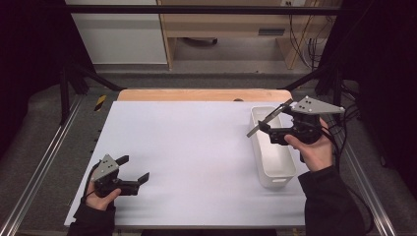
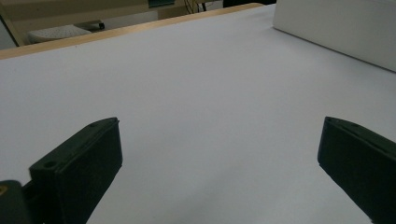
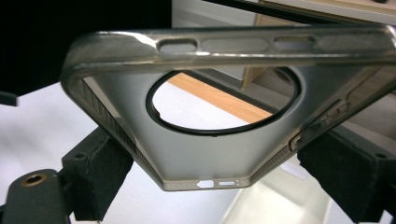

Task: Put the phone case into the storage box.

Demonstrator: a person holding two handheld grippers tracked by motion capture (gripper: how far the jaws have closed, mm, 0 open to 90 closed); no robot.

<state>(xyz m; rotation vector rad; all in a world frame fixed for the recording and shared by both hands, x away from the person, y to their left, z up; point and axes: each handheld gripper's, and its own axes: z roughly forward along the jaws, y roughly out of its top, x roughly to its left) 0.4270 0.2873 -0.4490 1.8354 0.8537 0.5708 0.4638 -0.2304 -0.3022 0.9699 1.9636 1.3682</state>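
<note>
Phone case [image 3: 205, 140] clamped in right claw [image 1: 268, 129] over white bin [image 1: 273, 162], probably translucent, left claw [image 1: 134, 169] wide open, empty.

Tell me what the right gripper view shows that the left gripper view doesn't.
Right gripper view: a translucent phone case with a round cutout, clamped between the right hand-held gripper jaws.

Left gripper view: the left hand-held gripper open, nothing between its jaws, low over the table.

Both: the white table surface, the white bin and the wooden table edge.
</note>
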